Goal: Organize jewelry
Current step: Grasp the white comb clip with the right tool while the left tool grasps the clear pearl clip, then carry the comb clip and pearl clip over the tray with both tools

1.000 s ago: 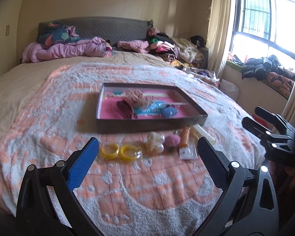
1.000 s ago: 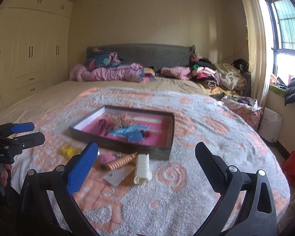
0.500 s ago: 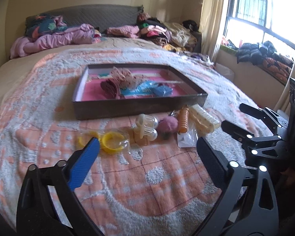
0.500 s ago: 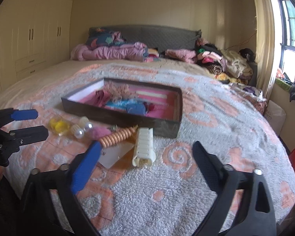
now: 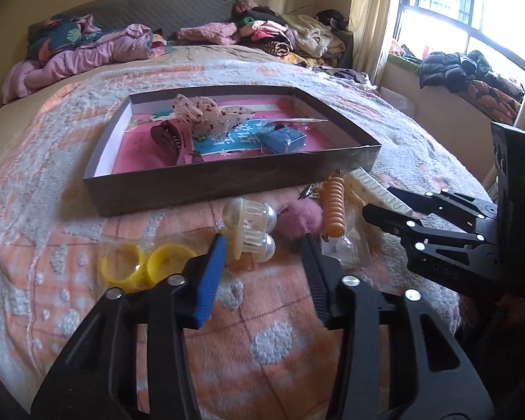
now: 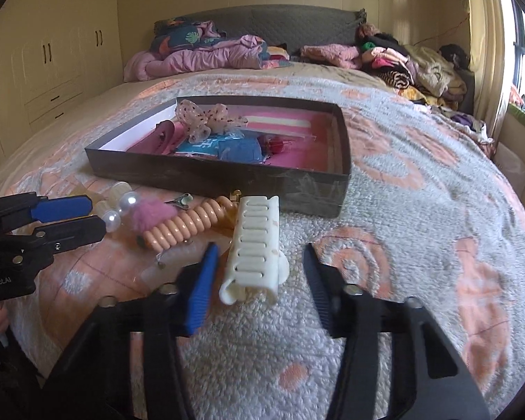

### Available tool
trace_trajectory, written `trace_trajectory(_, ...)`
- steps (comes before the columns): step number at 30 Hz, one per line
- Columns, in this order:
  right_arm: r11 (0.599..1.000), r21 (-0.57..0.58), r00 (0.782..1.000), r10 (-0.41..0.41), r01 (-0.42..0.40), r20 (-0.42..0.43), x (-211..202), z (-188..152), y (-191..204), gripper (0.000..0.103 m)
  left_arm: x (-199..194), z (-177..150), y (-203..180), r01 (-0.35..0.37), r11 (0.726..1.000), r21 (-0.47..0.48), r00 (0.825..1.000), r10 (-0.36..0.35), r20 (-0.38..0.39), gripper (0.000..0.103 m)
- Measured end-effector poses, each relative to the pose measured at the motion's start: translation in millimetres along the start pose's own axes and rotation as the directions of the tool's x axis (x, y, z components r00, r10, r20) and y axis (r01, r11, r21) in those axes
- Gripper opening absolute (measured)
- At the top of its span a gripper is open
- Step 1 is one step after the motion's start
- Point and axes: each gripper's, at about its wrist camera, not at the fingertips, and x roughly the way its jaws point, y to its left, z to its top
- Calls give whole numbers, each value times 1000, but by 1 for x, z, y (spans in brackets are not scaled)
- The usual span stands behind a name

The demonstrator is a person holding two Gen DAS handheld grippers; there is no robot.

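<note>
A dark tray (image 5: 227, 182) on the bed holds hair bows, a blue box and clips. In front of it lie yellow bangles (image 5: 147, 266), a pearl claw clip (image 5: 252, 231), a pink pompom (image 5: 299, 217), an orange spiral tie (image 5: 332, 206) and a white claw clip (image 6: 255, 245). My left gripper (image 5: 262, 241) has its jaws closing around the pearl claw clip, and the pads are not touching it. My right gripper (image 6: 260, 248) has its jaws closing astride the white claw clip, with small gaps on both sides. Each gripper appears in the other's view, the right gripper (image 5: 385, 206) and the left gripper (image 6: 94, 217).
The bed's orange and grey blanket (image 6: 420, 210) spreads out to the right of the tray (image 6: 210, 175). Piled clothes (image 5: 280, 35) line the headboard. A clear packet (image 5: 346, 248) lies under the spiral tie. A window sill with jackets (image 5: 472, 73) is at the right.
Both grippers have come forward and down to the row of items in front of the tray. Their jaws have narrowed from wide open to a close gap around a clip each.
</note>
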Motion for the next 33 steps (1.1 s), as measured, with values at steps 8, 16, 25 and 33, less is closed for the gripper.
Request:
trace_trajectory(8, 1000, 20, 1000, 16, -16, 18, -6, 0, -3, 26, 16, 5, 3, -7, 1000, -17, 999, 6, -35, 23)
trace_trajectory(16, 997, 70, 999, 17, -20, 44, -24, -3, -12, 26, 24, 8, 8, -12, 999, -41, 998, 10, -55, 22)
trace_trajectory(25, 995, 100, 997, 17, -24, 74, -50, -8, -14, 26, 0, 11, 3, 34, 997, -63, 999, -34, 7, 19)
trace_trajectory(33, 994, 89, 994, 49, -57, 94, -68, -6, 0, 26, -30, 16, 6, 44, 995, -88, 997, -38, 72, 19)
